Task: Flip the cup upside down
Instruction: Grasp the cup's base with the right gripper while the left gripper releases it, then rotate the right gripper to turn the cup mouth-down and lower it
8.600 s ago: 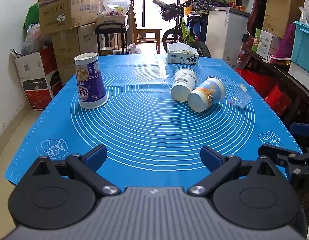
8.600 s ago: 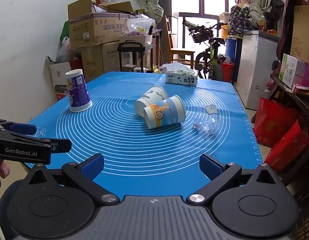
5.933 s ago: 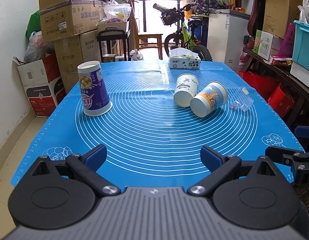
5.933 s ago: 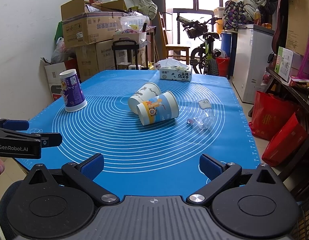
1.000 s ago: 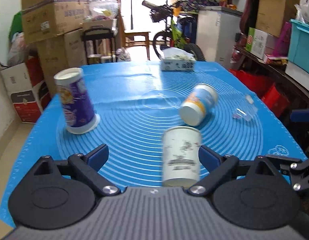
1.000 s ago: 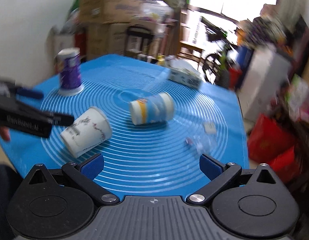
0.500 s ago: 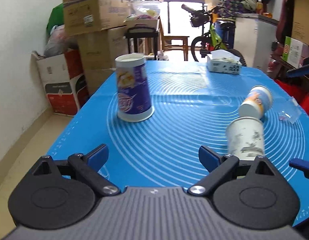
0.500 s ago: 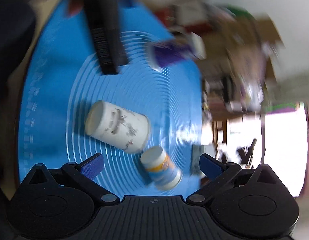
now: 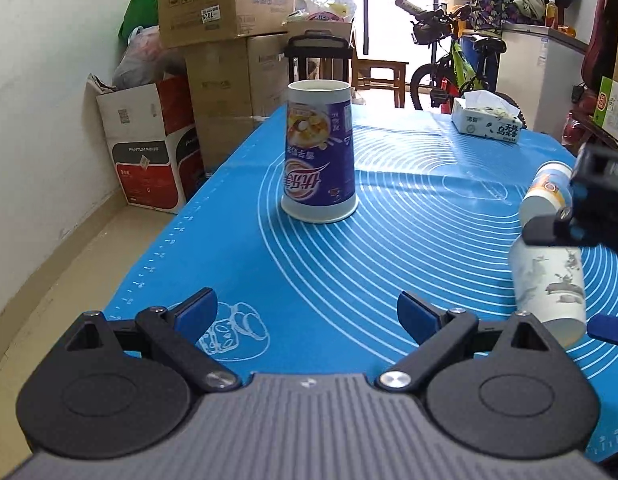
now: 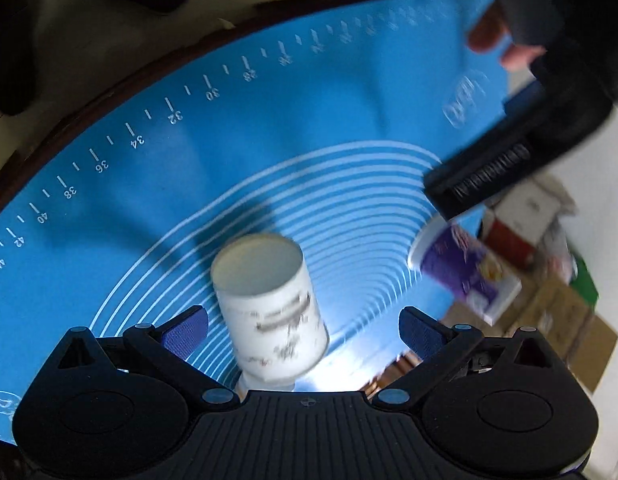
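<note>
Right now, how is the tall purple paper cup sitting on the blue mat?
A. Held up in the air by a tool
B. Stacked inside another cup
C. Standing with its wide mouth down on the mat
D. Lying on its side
C: the tall purple paper cup stands alone on the blue mat, its wider rim down, its narrower base on top and its print upside down.

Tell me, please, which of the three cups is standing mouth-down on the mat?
The purple cup: it stands with its wide rim down. The white cup and the orange-banded cup are not upright.
</note>
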### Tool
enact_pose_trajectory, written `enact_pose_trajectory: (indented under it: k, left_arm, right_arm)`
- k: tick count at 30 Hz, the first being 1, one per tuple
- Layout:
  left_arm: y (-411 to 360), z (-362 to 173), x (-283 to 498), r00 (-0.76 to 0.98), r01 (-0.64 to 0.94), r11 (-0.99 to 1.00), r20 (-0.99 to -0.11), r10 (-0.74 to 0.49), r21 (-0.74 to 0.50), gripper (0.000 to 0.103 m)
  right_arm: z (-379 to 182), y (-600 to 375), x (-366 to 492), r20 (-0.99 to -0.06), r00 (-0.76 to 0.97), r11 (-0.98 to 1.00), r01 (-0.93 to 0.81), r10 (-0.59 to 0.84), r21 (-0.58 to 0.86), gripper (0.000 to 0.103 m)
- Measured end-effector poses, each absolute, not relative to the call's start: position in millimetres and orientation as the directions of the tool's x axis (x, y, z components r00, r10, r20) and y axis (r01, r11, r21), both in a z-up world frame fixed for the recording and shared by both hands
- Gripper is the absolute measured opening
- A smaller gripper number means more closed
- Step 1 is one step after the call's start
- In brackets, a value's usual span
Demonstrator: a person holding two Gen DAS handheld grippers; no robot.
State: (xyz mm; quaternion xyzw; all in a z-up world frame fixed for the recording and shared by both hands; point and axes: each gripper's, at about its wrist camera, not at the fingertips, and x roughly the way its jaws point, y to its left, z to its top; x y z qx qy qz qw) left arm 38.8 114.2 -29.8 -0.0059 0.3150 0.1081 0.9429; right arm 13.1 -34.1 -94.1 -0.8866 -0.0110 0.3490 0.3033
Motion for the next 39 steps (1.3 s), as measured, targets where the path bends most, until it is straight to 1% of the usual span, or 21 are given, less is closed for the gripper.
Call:
enact_pose_trajectory:
  k: [5, 6, 7, 8, 9, 11, 16, 20, 23, 26, 29, 32, 35, 39]
  left_arm:
    - [116.9, -30.8, 41.5, 0.776, -0.203, 0.978, -0.600, 0.194, 0.053, 0.096]
    - [117.0, -31.3, 42.8, 0.777, -0.202, 0.978, -0.600, 0.192, 0.051, 0.096]
    - [116.8, -31.5, 43.0, 0.777, -0.200, 0.979, -0.601, 0.189, 0.050, 0.096]
    - [116.4, -31.6, 43.4, 0.777, -0.197, 0.979, -0.602, 0.187, 0.050, 0.096]
    - [116.0, -31.6, 43.3, 0.776, -0.194, 0.980, -0.602, 0.185, 0.050, 0.096]
    - [115.6, -31.7, 45.1, 0.777, -0.191, 0.980, -0.603, 0.182, 0.049, 0.096]
    - [115.5, -31.7, 45.8, 0.777, -0.190, 0.981, -0.603, 0.179, 0.045, 0.096]
    - [112.0, -30.1, 47.6, 0.780, -0.183, 0.982, -0.602, 0.173, 0.045, 0.096]
    - [109.2, -27.5, 48.1, 0.785, -0.176, 0.983, -0.596, 0.170, 0.049, 0.096]
    - [106.2, -24.5, 49.8, 0.789, -0.169, 0.984, -0.592, 0.164, 0.048, 0.096]
    - [101.8, -21.9, 52.2, 0.794, -0.161, 0.986, -0.587, 0.158, 0.048, 0.096]
    - [96.2, -19.6, 54.6, 0.799, -0.150, 0.988, -0.583, 0.149, 0.048, 0.096]
    - [88.3, -17.9, 56.9, 0.803, -0.134, 0.989, -0.578, 0.144, 0.060, 0.096]
    - [79.3, -16.3, 59.1, 0.808, -0.118, 0.991, -0.574, 0.133, 0.063, 0.096]
  right_arm:
    - [-108.1, -27.4, 15.2, -0.638, 0.744, -0.848, -0.195, 0.200, -0.493, 0.088]
    - [-110.1, -27.1, 15.6, -0.643, 0.742, -0.851, -0.202, 0.189, -0.484, 0.083]
    - [-112.0, -27.1, 16.9, -0.647, 0.742, -0.853, -0.210, 0.179, -0.477, 0.076]
    - [-113.2, -27.3, 17.7, -0.650, 0.741, -0.854, -0.219, 0.170, -0.472, 0.071]
    - [-114.4, -28.0, 18.0, -0.654, 0.739, -0.852, -0.227, 0.165, -0.472, 0.062]
    - [-111.6, -29.5, 19.6, -0.663, 0.730, -0.840, -0.249, 0.165, -0.483, 0.054]
    - [-100.9, -26.5, 24.2, -0.663, 0.725, -0.763, -0.320, 0.184, -0.562, 0.053]
    - [-81.7, -22.6, 33.5, -0.656, 0.721, -0.627, -0.408, 0.224, -0.663, 0.052]
    - [-57.9, -20.8, 43.9, -0.661, 0.705, -0.432, -0.527, 0.259, -0.732, 0.052]
    - [-34.1, -24.5, 58.9, -0.665, 0.681, -0.187, -0.642, 0.306, -0.743, 0.052]
    - [-17.1, -39.1, 72.1, -0.662, 0.655, 0.071, -0.728, 0.364, -0.682, 0.052]
    - [-6.6, -60.8, 88.6, -0.659, 0.633, 0.325, -0.774, 0.406, -0.543, 0.052]
    - [-3.6, -83.9, 97.7, -0.636, 0.634, 0.515, -0.758, 0.440, -0.400, 0.052]
    - [-5.4, -114.9, 105.6, -0.577, 0.671, 0.698, -0.679, 0.465, -0.227, 0.052]
